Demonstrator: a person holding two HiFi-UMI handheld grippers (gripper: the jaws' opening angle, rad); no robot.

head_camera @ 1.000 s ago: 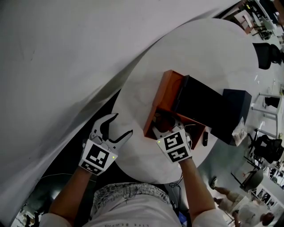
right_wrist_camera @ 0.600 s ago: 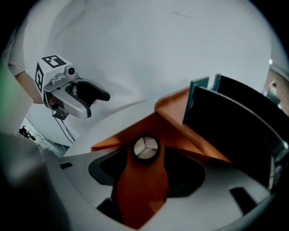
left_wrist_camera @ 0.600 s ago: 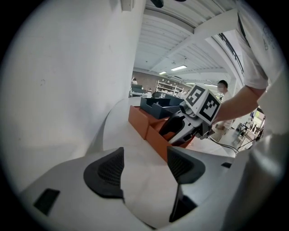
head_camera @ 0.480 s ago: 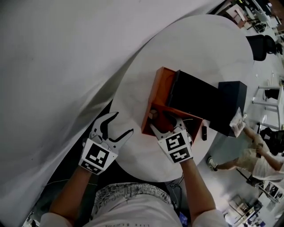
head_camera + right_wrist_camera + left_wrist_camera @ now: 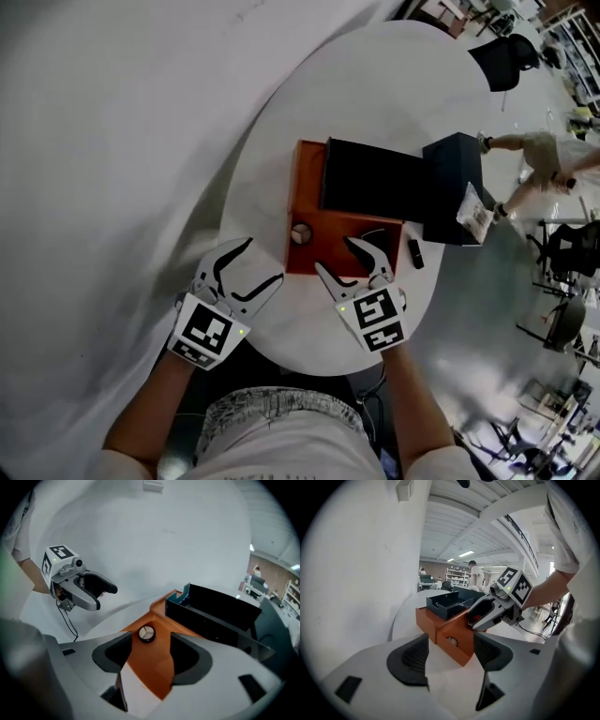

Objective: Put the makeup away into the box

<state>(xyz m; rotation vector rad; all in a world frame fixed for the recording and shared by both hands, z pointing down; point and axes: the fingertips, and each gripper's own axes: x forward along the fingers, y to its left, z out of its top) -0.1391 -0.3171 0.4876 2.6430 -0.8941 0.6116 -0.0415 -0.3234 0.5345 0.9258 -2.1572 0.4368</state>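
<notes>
- Left gripper (image 5: 259, 262): the jaws stand wide apart with nothing between them. It hangs over the white table (image 5: 375, 84), just left of the orange box (image 5: 323, 228) and not touching it.
- The round compact (image 5: 300, 232) lies flat on the box floor in the near-left corner. It touches neither gripper, so that piece looks stowed.
- Right gripper (image 5: 345, 255): the jaws are also spread wide and empty, above the box's near edge. In its own view the compact shows beyond the pads, not between them.
- A dark tray (image 5: 370, 178) sits over the far part of the box.
- A small dark object (image 5: 414, 253) lies on the table just right of the box. It is too small to identify, but it may be the next piece to stow.
- To do this step well, I would keep the right jaws open and lift them clear of the box wall before swinging right.
- The object should be approached from above and pinched across its narrow side.
- The left gripper could steady the box wall so the box does not slide.
</notes>
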